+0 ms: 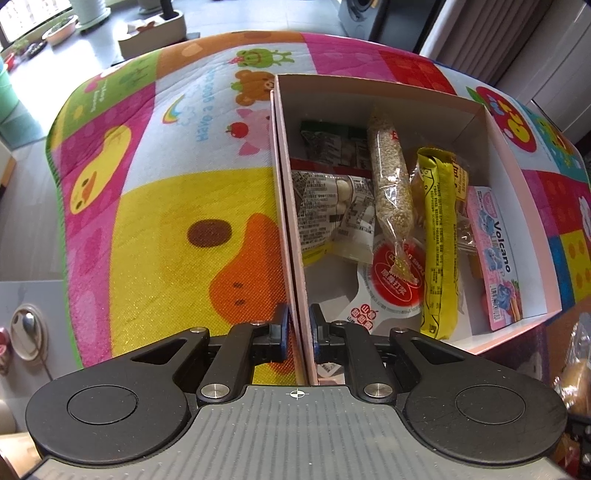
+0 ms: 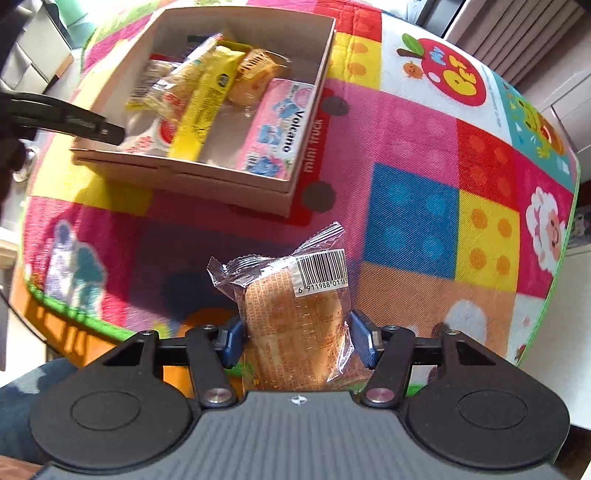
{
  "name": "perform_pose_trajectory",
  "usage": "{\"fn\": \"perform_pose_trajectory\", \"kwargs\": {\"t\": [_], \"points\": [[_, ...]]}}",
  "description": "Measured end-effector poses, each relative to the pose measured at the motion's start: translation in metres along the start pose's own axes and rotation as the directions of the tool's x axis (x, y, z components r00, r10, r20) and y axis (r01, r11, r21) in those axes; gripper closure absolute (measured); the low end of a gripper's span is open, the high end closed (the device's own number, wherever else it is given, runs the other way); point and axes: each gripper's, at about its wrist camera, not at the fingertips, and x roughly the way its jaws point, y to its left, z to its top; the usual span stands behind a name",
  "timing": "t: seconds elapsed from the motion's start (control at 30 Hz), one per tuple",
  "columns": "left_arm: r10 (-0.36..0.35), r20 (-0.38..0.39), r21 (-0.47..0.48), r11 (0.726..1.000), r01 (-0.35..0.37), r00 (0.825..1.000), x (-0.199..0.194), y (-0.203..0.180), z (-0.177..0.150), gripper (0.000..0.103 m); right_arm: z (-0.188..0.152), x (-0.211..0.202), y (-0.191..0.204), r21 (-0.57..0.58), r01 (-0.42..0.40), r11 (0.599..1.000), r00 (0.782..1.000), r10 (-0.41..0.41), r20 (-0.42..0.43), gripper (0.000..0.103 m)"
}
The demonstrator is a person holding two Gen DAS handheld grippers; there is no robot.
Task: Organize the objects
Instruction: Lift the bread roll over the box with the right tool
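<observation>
The left gripper (image 1: 298,328) is nearly closed, pinching the near wall of the box (image 1: 291,206). The box on the mat (image 2: 424,147) holds snack packets, including a yellow packet (image 1: 437,236). The right gripper (image 2: 297,341) clamps a wrapped cake (image 2: 295,317) between its jaws, short of the box.

Patchwork cartoon mat (image 2: 413,155); pink box (image 2: 236,184); yellow packet (image 1: 439,236); orange-brown snack (image 2: 295,325)

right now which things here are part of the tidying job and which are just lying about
Part of the job:
- box, left gripper clamped on its wall
- wrapped bun in the right gripper
- snacks already in the box: yellow packet, pink Volcano pack, grain bag

Just lying about:
- cartoon play mat
- plant pots
</observation>
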Motion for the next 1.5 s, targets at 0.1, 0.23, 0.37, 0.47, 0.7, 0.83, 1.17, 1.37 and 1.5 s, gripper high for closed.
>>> {"fn": "perform_pose_trajectory", "kwargs": {"t": [0.1, 0.23, 0.37, 0.47, 0.7, 0.83, 1.17, 1.37, 1.5], "points": [[-0.014, -0.001, -0.001, 1.000, 0.014, 1.000, 0.000, 0.003, 0.000, 0.089, 0.002, -0.035, 0.010, 0.074, -0.053, 0.996, 0.998, 0.051, 0.024, 0.045], [-0.025, -0.003, 0.009, 1.000, 0.025, 1.000, 0.001, 0.003, 0.000, 0.089, 0.028, -0.079, 0.009, 0.182, -0.132, 0.974, 0.983, 0.106, 0.149, 0.045], [-0.034, -0.002, 0.019, 0.999, 0.034, 0.999, 0.001, 0.004, 0.000, 0.088, 0.063, -0.093, 0.002, 0.256, -0.192, 0.947, 0.956, 0.121, 0.267, 0.045], [-0.038, -0.003, 0.026, 0.999, 0.038, 0.999, 0.001, 0.004, 0.000, 0.088, 0.087, -0.078, 0.000, 0.318, -0.194, 0.928, 0.956, 0.106, 0.272, 0.045], [-0.056, -0.013, 0.036, 0.998, 0.057, 0.998, 0.002, 0.006, 0.002, 0.087, 0.107, -0.047, -0.003, 0.438, -0.206, 0.875, 0.963, 0.102, 0.249, 0.045], [-0.062, -0.016, 0.036, 0.997, 0.063, 0.998, 0.002, 0.007, 0.002, 0.087, 0.113, -0.040, 0.000, 0.444, -0.197, 0.874, 0.962, 0.083, 0.262, 0.045], [-0.069, -0.021, 0.053, 0.996, 0.070, 0.997, 0.003, 0.006, 0.002, 0.087, 0.122, -0.021, 0.005, 0.452, -0.157, 0.878, 0.973, 0.058, 0.225, 0.045], [-0.072, -0.023, 0.067, 0.995, 0.073, 0.997, 0.003, 0.005, 0.002, 0.087, 0.122, -0.017, 0.011, 0.434, -0.160, 0.887, 0.974, 0.071, 0.213, 0.044], [-0.073, -0.023, 0.072, 0.995, 0.074, 0.997, 0.003, 0.005, 0.002, 0.086, 0.121, -0.016, 0.013, 0.427, -0.167, 0.889, 0.974, 0.081, 0.213, 0.042]]}}
